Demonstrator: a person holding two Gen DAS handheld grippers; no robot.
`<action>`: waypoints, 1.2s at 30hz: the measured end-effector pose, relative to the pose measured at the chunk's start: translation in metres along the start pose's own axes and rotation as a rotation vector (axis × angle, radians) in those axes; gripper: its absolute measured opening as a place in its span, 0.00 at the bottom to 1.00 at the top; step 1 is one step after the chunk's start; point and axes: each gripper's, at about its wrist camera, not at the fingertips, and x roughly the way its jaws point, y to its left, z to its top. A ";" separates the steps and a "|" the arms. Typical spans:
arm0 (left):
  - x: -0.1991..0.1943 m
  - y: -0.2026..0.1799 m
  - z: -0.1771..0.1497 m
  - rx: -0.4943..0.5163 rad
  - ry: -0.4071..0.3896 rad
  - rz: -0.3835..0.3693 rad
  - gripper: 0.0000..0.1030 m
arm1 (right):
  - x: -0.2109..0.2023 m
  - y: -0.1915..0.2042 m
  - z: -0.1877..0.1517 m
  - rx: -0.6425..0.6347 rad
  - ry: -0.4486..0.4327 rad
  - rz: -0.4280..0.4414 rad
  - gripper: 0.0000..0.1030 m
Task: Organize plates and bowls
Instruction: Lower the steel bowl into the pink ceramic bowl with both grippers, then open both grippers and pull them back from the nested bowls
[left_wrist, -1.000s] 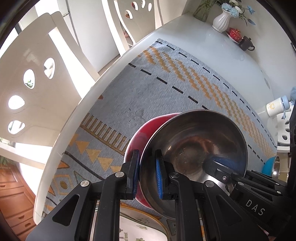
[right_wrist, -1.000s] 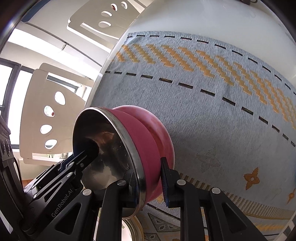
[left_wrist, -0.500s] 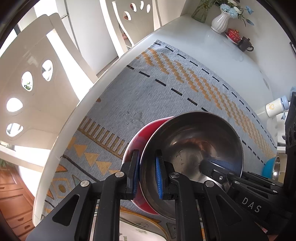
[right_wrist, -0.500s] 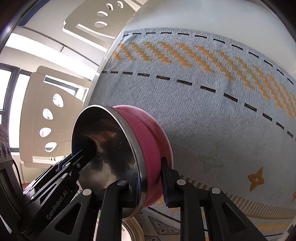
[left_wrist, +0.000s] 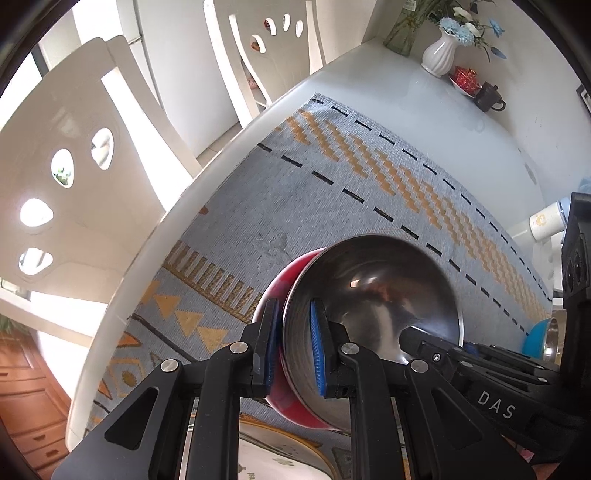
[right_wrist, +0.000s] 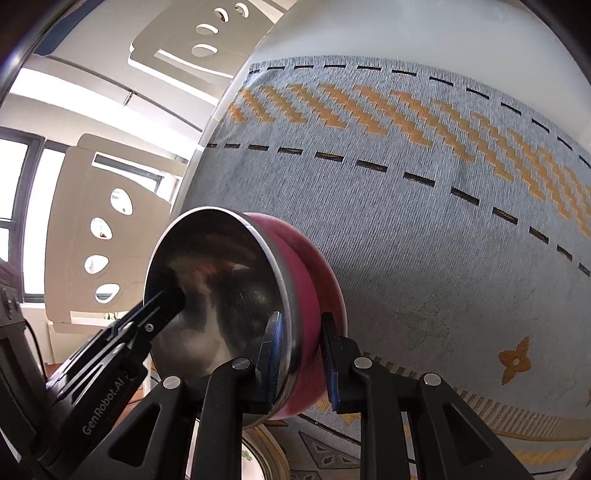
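Above the grey patterned cloth (left_wrist: 258, 206) that covers the white tabletop (left_wrist: 436, 110), a red bowl (left_wrist: 280, 277) with a steel inside (left_wrist: 373, 273) is held in the air by two tools together. It is tilted, with its open side turned up toward the cameras. I take the cloth as the landmark: the bowl hangs over the cloth's near part, and a decorated plate (left_wrist: 266, 458) lies just below it at the near edge.

On the left side of the bowl, the left tool (left_wrist: 293, 347) pinches the rim, one blue pad on the red outside and the other on the steel inside. On the opposite side, the right tool (right_wrist: 301, 363) pinches the rim in the same way.

I think two grips are used because the smooth, round bowl could swing or slip from one thin pinch; opposite grips keep it steady. A blue bowl (left_wrist: 535, 336) stands at the right edge of the cloth, well apart.
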 end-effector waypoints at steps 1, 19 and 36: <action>0.000 0.001 0.000 -0.005 0.001 -0.004 0.13 | -0.001 0.000 0.000 0.000 0.000 -0.003 0.19; -0.011 -0.007 -0.001 0.039 -0.020 0.018 0.13 | -0.014 -0.002 -0.006 0.012 -0.037 0.012 0.19; -0.009 0.002 -0.001 -0.012 0.007 0.046 0.52 | -0.027 0.006 -0.016 0.034 -0.068 0.001 0.53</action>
